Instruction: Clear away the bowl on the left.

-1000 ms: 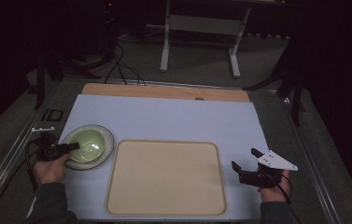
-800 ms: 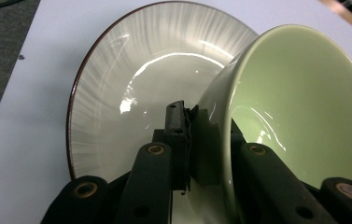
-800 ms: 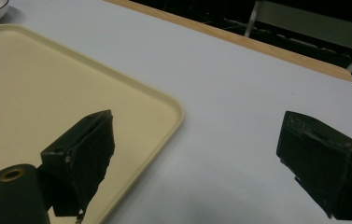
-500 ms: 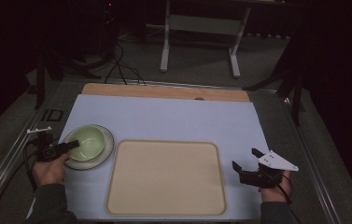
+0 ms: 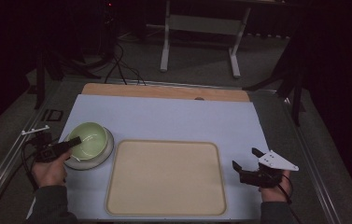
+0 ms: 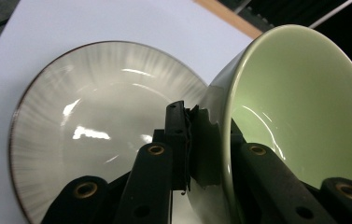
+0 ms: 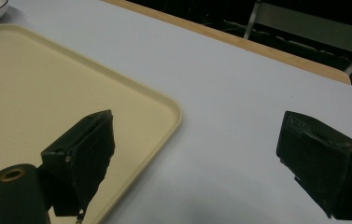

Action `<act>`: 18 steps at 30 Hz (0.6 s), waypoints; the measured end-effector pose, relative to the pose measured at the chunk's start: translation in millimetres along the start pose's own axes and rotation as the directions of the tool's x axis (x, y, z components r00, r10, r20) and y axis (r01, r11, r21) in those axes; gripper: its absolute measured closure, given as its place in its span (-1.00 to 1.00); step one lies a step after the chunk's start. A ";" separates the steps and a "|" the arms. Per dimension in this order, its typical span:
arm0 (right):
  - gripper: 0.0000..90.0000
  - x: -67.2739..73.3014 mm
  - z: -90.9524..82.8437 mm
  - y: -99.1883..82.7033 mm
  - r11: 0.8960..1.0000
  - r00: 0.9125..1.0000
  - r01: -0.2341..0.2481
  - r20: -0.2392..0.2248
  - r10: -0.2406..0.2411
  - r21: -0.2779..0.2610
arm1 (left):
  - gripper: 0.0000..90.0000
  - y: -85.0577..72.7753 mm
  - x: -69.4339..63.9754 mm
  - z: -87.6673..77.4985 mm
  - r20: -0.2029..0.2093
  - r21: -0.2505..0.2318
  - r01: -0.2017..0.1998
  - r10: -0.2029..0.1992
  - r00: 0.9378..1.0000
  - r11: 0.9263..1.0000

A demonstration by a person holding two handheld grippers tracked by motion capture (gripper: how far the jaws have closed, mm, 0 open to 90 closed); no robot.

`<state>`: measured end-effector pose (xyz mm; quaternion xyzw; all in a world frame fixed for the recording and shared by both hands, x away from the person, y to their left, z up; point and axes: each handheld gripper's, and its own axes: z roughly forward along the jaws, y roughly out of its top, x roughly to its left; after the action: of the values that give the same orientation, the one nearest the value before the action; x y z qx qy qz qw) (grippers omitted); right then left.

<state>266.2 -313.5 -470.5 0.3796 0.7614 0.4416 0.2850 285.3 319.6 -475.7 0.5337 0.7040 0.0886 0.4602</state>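
Pale green ceramic bowl [image 6: 299, 107], rim clamped in left tool [image 6: 201, 140], tilted above grey ribbed plate [image 6: 99, 126] (right tool [image 7: 197, 163] agape, unladen).

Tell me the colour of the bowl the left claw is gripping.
Pale green bowl, glossy inside; the left gripper view shows it best.
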 end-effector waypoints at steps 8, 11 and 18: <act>-0.75 0.0 -0.1 0.3 1.000 1.000 0.002 0.000 -0.002 -0.001 | 0.80 -0.5 -13.9 -1.6 0.023 -0.008 -0.027 0.027 0.999 1.000; -0.76 -0.1 -0.5 0.4 1.000 1.000 0.005 0.000 -0.005 -0.004 | 0.80 -1.2 -24.7 -1.5 0.037 -0.010 -0.052 0.052 0.998 0.999; -0.75 0.3 -0.3 0.6 1.000 1.000 0.007 -0.003 -0.007 -0.003 | 0.80 -3.0 -39.5 1.1 0.059 -0.004 -0.086 0.086 0.995 0.996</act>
<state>265.9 -313.2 -469.8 0.3758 0.7626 0.4421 0.2861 284.4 285.0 -456.3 0.5656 0.6664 0.0929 0.4769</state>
